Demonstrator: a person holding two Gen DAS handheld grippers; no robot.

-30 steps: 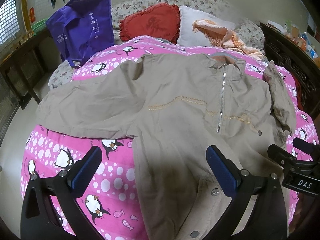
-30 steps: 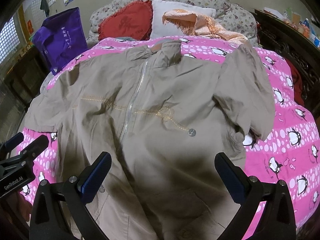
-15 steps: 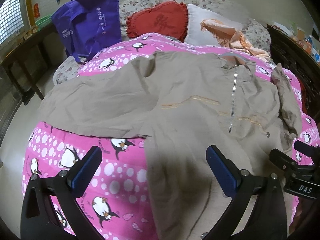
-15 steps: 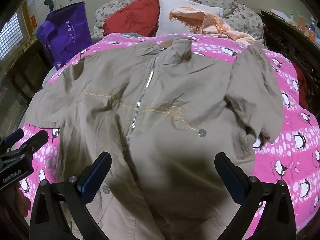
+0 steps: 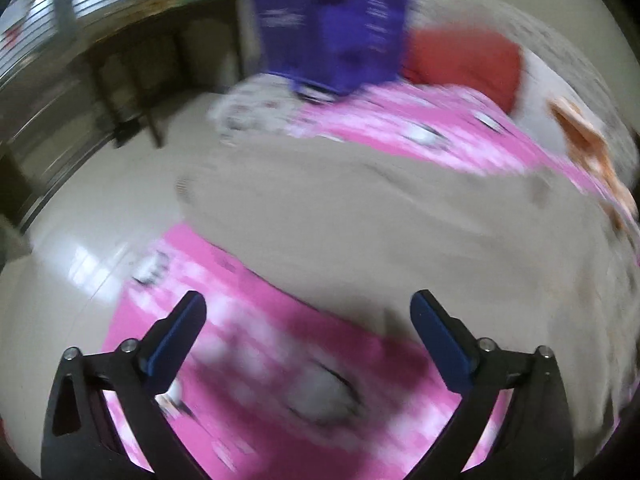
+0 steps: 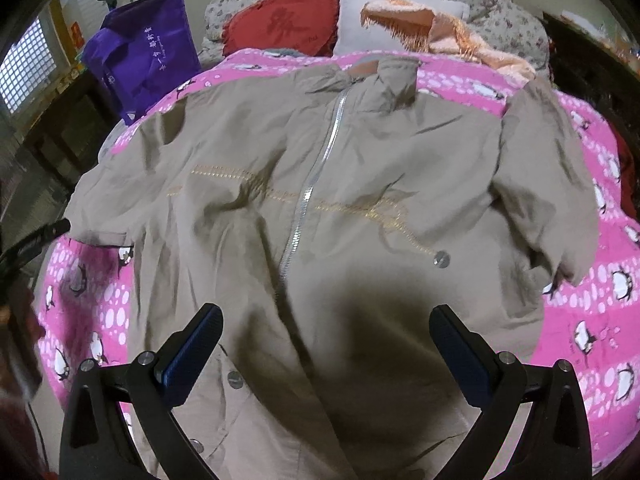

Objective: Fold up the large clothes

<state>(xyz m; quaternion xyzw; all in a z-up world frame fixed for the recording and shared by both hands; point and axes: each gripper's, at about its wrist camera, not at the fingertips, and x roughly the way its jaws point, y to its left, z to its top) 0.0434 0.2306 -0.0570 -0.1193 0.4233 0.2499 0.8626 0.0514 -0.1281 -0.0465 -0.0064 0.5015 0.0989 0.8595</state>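
A large tan zip-up jacket (image 6: 320, 208) lies spread face up on a pink penguin-print bedspread (image 6: 600, 320), collar toward the pillows, its right sleeve folded over at the right side. My right gripper (image 6: 326, 340) is open and empty above the jacket's lower front. My left gripper (image 5: 306, 330) is open and empty above the bed's left edge, near the jacket's left sleeve (image 5: 360, 216); that view is blurred by motion. The left gripper's tip shows at the left edge of the right wrist view (image 6: 36, 236).
A purple tote bag (image 6: 148, 52) stands at the bed's far left corner. A red heart cushion (image 6: 284, 16), a white pillow (image 6: 356, 20) and a peach fringed cloth (image 6: 448, 36) lie at the head. Dark wooden furniture stands left (image 5: 132, 64) and right (image 6: 592, 52). Pale floor (image 5: 100, 200) lies left.
My left gripper has swung left toward the jacket's left sleeve and the bed's left edge, blurring its view. My right gripper has shifted slightly; the jacket lies as before.
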